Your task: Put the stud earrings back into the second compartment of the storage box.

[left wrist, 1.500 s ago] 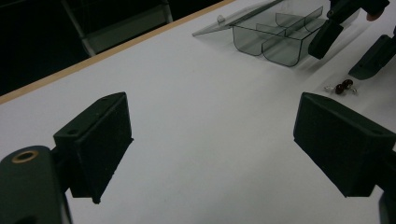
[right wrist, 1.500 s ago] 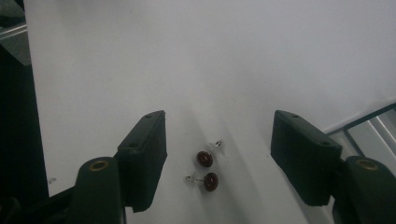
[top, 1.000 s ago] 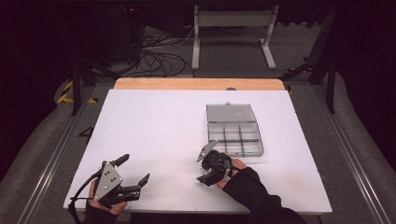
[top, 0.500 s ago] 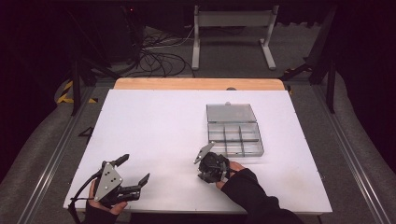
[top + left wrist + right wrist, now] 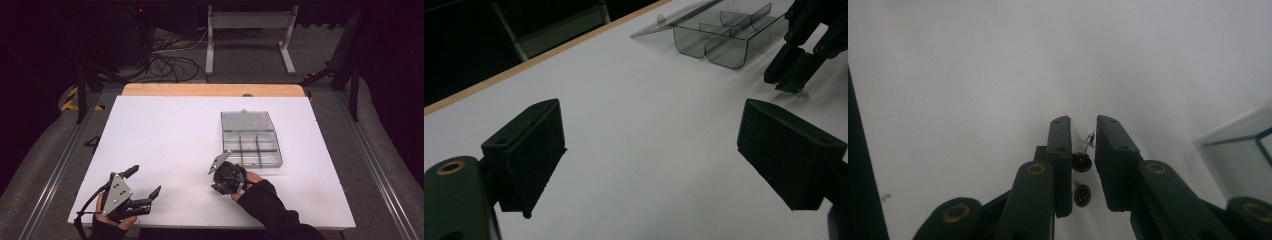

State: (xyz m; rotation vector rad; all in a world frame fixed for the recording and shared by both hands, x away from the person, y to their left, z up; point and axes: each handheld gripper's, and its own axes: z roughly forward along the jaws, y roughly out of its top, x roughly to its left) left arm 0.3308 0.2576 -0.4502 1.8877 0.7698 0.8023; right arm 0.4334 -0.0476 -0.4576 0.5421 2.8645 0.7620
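Pinching a tiny metal piece [image 5: 1090, 139] on the table [image 5: 165, 130], right gripper [image 5: 1083, 131] tipped down (jaws just closed), left gripper [image 5: 651, 150] agape

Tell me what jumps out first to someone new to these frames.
The white table is nearly bare, so the clear compartment box, lid open, stands out right of centre. Just in front of it the right gripper has just closed on a tiny metal piece at the table surface. The left gripper rests at the near left edge, jaws wide apart.
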